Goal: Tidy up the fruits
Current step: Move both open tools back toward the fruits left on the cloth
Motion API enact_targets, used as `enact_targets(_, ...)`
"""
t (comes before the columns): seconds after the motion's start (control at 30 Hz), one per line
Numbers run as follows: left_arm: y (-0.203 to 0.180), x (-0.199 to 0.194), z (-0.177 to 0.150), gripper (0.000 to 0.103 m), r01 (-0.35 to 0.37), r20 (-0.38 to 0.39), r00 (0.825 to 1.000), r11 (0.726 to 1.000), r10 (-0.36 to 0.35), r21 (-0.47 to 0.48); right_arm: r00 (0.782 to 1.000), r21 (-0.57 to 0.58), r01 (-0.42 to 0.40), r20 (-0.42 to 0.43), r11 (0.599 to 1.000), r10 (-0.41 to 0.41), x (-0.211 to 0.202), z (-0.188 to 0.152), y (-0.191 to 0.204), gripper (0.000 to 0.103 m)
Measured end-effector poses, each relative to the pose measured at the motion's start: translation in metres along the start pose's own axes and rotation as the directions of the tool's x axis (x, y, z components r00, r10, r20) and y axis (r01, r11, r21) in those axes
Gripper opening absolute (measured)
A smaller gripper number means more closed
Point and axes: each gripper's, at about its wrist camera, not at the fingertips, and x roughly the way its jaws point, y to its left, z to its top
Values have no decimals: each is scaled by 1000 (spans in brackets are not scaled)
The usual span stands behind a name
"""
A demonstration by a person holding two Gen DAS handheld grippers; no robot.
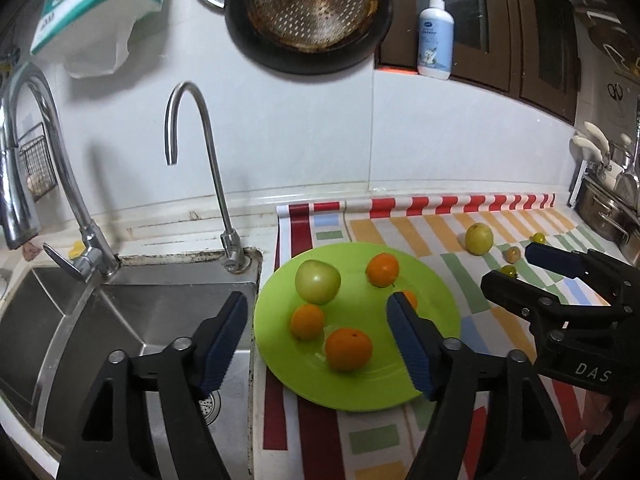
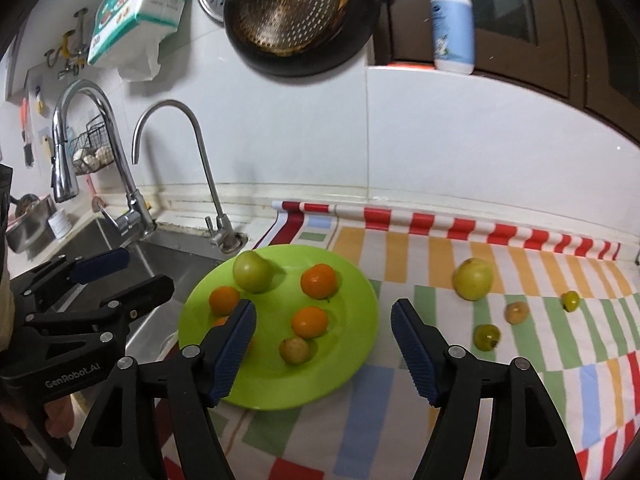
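Jaws on both the left gripper and right gripper gaped empty over the green plate, where oranges were gathered; the yellow-green fruit waited on the striped mat.

Bright, even indoor light, perhaps from overhead, throws soft shadows of the faucet onto the white wall. Fisheye bending darkens the corners. The soap bottle looks slightly motion-blurred in the right view.

Glossy plastic plate; brushed steel sink; polished metal faucet; smooth printed mat; ribbed matt jaws.
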Motion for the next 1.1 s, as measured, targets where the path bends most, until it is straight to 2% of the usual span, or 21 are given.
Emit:
enact_targets(0.17,-18,-15,0,82,-3,24,1000,1000,3,18,999,11,26,28,1000,-27,-22,-5,-12,73)
enact_targets(0.5,-62,-38,3,86,3,69,998,1000,-4,25,997,21,55,62,998,-56,-60,-14,-44,73)
enact_targets(1.1,-144,-50,13,87,-4,100,995,1000,2,24,993,13,67,96,998,-68,-100,-23,-120,73)
